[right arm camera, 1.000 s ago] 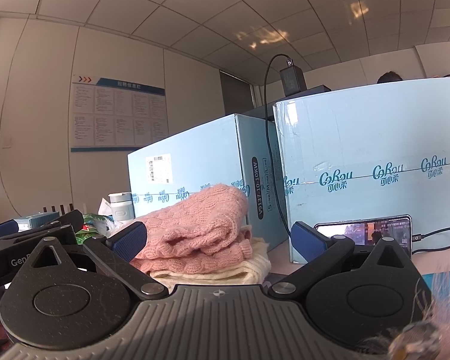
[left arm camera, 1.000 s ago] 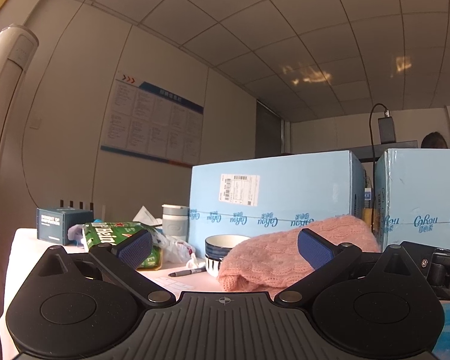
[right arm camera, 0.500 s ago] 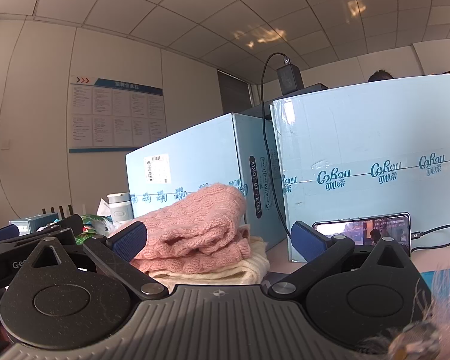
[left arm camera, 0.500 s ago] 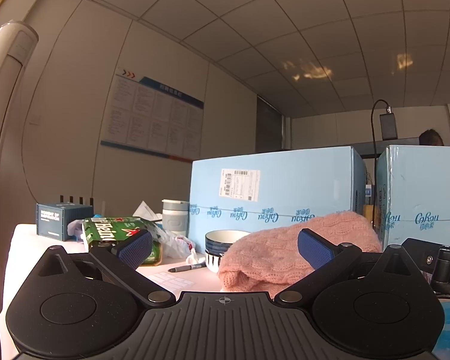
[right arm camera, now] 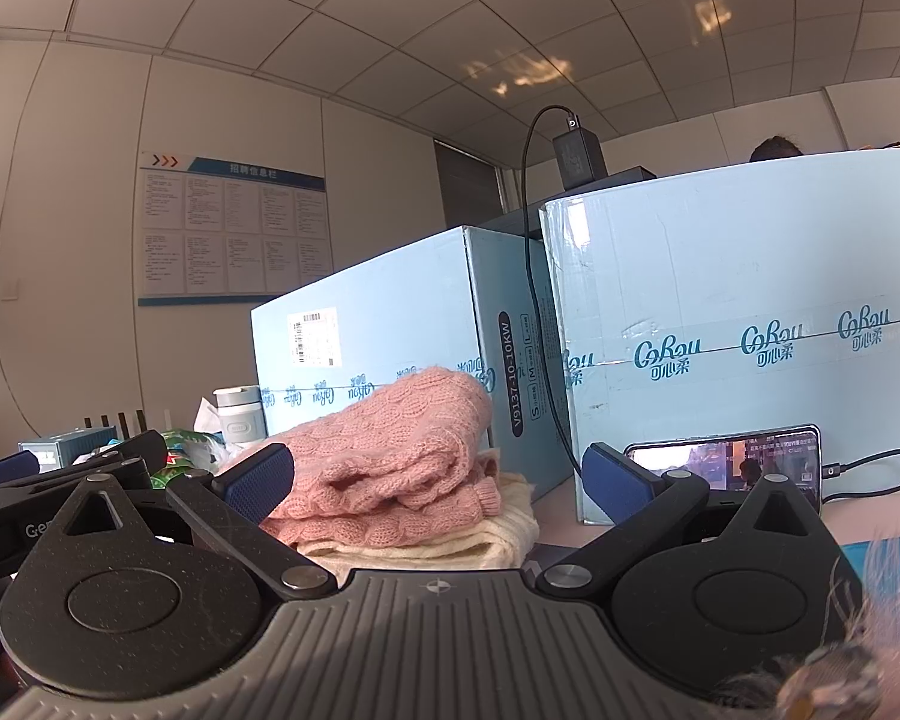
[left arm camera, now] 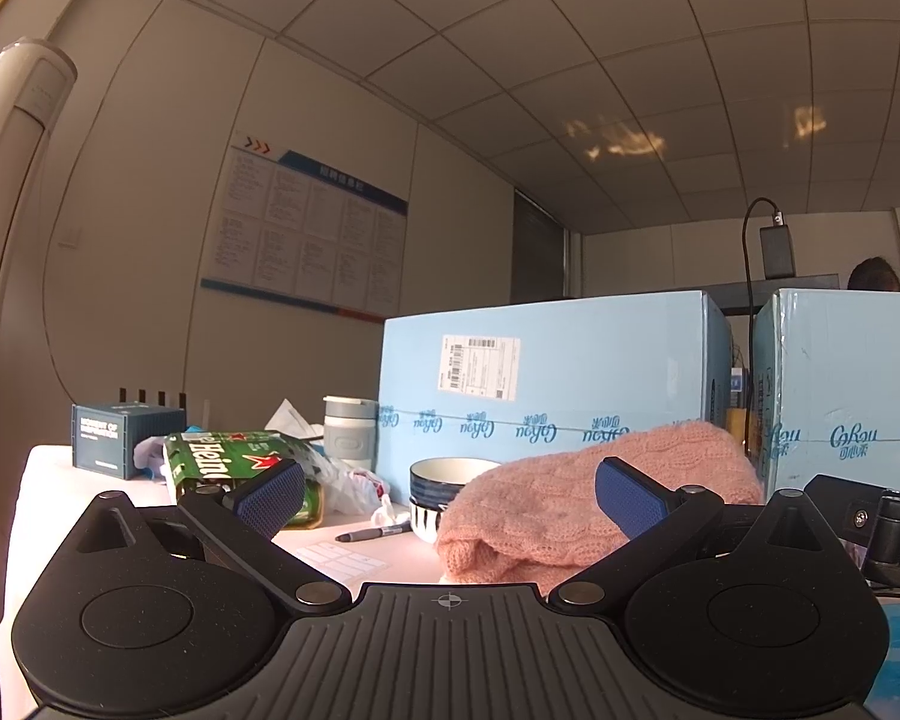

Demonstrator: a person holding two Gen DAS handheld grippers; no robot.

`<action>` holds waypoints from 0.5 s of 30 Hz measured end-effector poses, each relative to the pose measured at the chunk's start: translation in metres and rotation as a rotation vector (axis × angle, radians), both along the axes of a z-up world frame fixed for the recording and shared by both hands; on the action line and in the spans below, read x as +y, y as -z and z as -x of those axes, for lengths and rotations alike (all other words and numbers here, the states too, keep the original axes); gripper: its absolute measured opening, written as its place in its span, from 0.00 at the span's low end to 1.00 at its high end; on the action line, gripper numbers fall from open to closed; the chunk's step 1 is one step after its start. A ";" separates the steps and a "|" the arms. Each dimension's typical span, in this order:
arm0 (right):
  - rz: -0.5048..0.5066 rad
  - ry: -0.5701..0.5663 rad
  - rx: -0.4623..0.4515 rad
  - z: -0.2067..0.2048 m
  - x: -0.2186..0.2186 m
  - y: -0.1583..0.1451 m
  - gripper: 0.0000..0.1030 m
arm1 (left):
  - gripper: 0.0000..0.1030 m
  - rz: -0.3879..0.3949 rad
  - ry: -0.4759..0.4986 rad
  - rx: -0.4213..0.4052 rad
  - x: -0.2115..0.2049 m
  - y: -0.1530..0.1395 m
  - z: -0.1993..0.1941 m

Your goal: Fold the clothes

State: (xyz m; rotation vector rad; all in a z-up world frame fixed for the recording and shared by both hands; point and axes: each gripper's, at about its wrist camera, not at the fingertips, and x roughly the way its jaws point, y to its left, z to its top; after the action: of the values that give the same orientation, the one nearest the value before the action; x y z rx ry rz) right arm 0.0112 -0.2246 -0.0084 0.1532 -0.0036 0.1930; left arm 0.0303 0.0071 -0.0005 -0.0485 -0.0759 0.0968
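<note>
A folded pink knit sweater [right arm camera: 390,456] lies on top of a folded cream garment [right arm camera: 450,540] on the table, in front of the blue boxes. It also shows in the left wrist view [left arm camera: 546,510]. My left gripper [left arm camera: 450,495] is open and empty, held level just short of the sweater. My right gripper [right arm camera: 441,477] is open and empty, facing the stack from its right side. The left gripper's body [right arm camera: 60,480] shows at the left of the right wrist view. A pink furry piece [right arm camera: 870,648] shows at the lower right edge there.
Two light blue cartons [left arm camera: 546,384] [right arm camera: 750,336] stand behind the stack. A striped bowl [left arm camera: 444,486], pen [left arm camera: 372,533], green beer pack [left arm camera: 234,468], grey cup [left arm camera: 349,432] and dark box [left arm camera: 120,438] sit at left. A phone [right arm camera: 732,468] with cable leans on the right carton.
Both views have tilted slightly upward, so the table objects sit a little lower in frame. The jaws of both grippers stay open and the clothes have not moved.
</note>
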 end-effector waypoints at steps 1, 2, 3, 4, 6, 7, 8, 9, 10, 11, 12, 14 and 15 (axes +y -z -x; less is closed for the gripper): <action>0.000 0.000 0.000 0.000 0.000 0.000 1.00 | 1.00 0.000 0.000 0.000 0.000 0.000 0.000; 0.000 0.000 0.000 0.000 0.000 0.000 1.00 | 1.00 0.000 0.000 0.000 0.000 0.000 0.000; 0.000 0.000 0.000 0.000 0.000 0.000 1.00 | 1.00 0.000 0.000 0.000 0.000 0.000 0.000; 0.000 0.000 0.000 0.000 0.000 0.000 1.00 | 1.00 0.000 0.000 0.000 0.000 0.000 0.000; 0.000 0.000 0.000 0.000 0.000 0.000 1.00 | 1.00 0.001 0.001 0.000 0.001 0.000 0.000; 0.000 0.000 0.000 0.000 0.000 0.000 1.00 | 1.00 0.001 0.001 0.000 0.001 0.000 0.000; 0.000 0.000 0.000 0.000 0.000 0.000 1.00 | 1.00 0.001 0.000 0.000 0.001 0.000 0.001; 0.000 0.000 0.000 0.000 0.000 0.000 1.00 | 1.00 0.001 0.000 0.000 0.001 0.000 0.001; 0.000 0.001 0.000 0.000 0.000 0.000 1.00 | 1.00 0.002 0.000 0.000 0.001 0.000 0.001; -0.001 0.001 0.000 0.000 0.000 0.000 1.00 | 1.00 0.002 0.000 0.000 0.001 0.000 0.001; -0.001 0.001 0.000 0.000 0.000 0.000 1.00 | 1.00 0.002 0.000 0.000 0.001 0.000 0.001; 0.000 0.000 0.000 0.000 0.000 0.000 1.00 | 1.00 0.002 0.000 0.000 0.001 0.000 0.001; 0.000 0.001 0.000 0.000 0.000 0.000 1.00 | 1.00 0.002 0.000 0.000 0.001 0.000 0.001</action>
State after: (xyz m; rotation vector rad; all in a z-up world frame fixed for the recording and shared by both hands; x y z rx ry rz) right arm 0.0112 -0.2248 -0.0086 0.1536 -0.0040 0.1923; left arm 0.0296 0.0080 -0.0003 -0.0506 -0.0759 0.0968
